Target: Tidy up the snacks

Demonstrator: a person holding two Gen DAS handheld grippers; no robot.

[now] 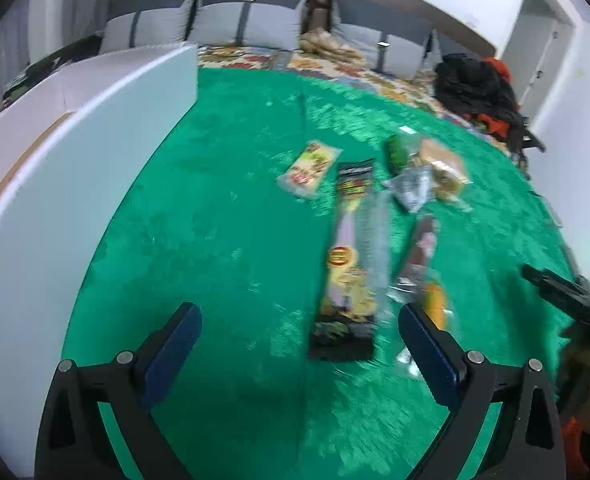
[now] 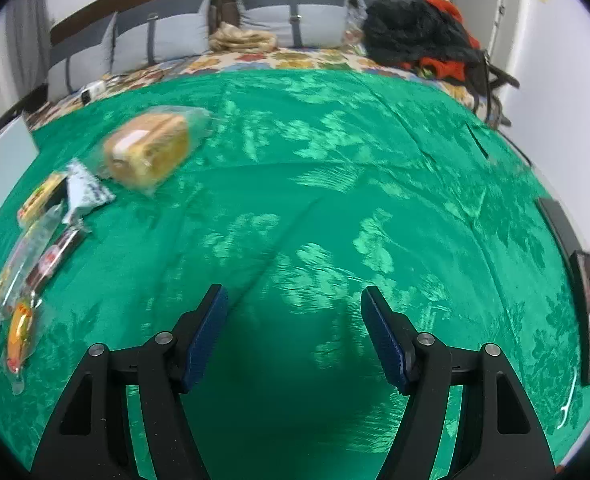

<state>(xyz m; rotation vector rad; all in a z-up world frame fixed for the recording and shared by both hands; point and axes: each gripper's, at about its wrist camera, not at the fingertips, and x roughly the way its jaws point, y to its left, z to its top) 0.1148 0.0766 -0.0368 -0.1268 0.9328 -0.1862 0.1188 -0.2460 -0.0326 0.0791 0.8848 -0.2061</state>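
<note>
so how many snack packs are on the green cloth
About 7. Yellow pack farthest left; long black pack centre; green pack, silver pack and bread pack clustered behind; brown bar and orange pack nearest. Blur and overlap may hide more.

green cloth (image 2: 335,200) | grey cushions (image 1: 251,24) | black-and-orange clothes heap (image 2: 419,36)
</note>
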